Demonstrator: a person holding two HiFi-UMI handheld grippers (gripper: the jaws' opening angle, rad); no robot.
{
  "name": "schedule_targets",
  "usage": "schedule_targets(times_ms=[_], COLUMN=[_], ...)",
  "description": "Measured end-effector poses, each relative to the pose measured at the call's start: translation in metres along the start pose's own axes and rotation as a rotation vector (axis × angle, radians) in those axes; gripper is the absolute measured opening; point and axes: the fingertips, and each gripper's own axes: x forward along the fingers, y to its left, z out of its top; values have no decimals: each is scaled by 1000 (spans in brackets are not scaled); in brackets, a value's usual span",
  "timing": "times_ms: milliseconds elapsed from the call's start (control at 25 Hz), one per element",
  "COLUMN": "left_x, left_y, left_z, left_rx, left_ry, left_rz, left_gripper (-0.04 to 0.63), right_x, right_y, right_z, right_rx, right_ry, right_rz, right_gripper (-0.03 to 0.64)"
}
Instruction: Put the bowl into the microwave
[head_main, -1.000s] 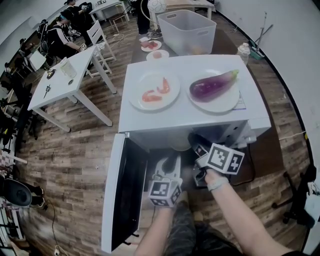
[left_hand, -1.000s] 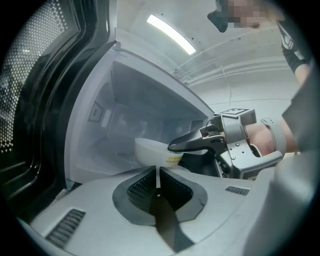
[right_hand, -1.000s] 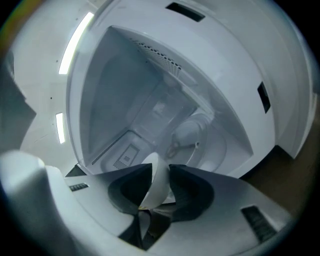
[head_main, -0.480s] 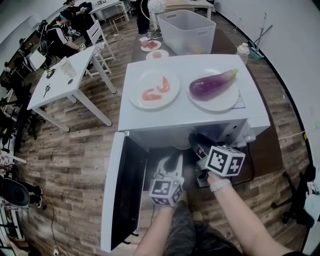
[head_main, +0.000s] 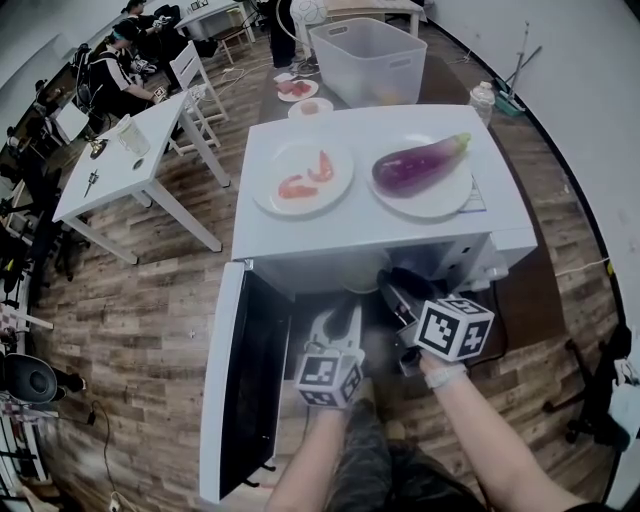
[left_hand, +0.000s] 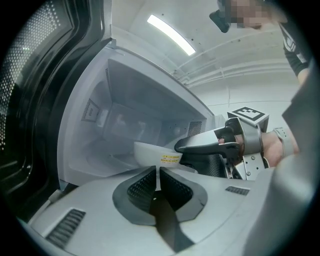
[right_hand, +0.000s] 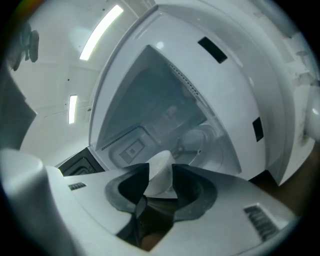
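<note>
Had just spread right gripper's (right_hand: 160, 171) jaws wide around the rim of the small white round bowl (left_hand: 151, 152), just inside the boxy white microwave (head_main: 300, 240). Held left gripper (left_hand: 157, 176) pinched together, empty. Risked snagging that rim on withdrawal, dragging it out.

The head view is bright and evenly lit from overhead; shadows under the white tables (head_main: 120, 170) are short and soft; the top of the microwave (head_main: 370, 230) carries mild glare, while its open cavity stays dim; strong fisheye bending curves the floor (head_main: 150, 300) toward the edges, and the corners go black. In the left gripper view a ceiling light strip (left_hand: 171, 34) burns out white; the cavity looks hazy and low in contrast; the nearest foreground is soft. The right gripper view is equally washed out; its light strips (right_hand: 100, 32) glare; the rim darkens; the close bowl (right_hand: 161, 175) is blurred.
</note>
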Motion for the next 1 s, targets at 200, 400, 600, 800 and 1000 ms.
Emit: schedule_targets(times_ms=[200, 400, 600, 800, 1000], left_x=[1, 2, 4, 7, 10], left_y=[0, 5, 10, 12, 14], left_z=[2, 2, 3, 4, 5], left_rx=[12, -5, -19, -27, -34], left_ry=[2, -6, -11, -13, -15], left_rz=[11, 19, 29, 32, 34], left_gripper=[21, 21, 21, 21, 21], right_x=[-7, -11, -9, -5, 3], right_y=[5, 9, 14, 13, 13], right_z=[1, -7, -13, -20, -20], right_rx=[-49, -91, -123, -171, -188], right_ry=[-31, -30, -21, 11, 20], right_rz=[34, 62, 100, 90, 78], right_gripper=[150, 150, 149, 119, 64])
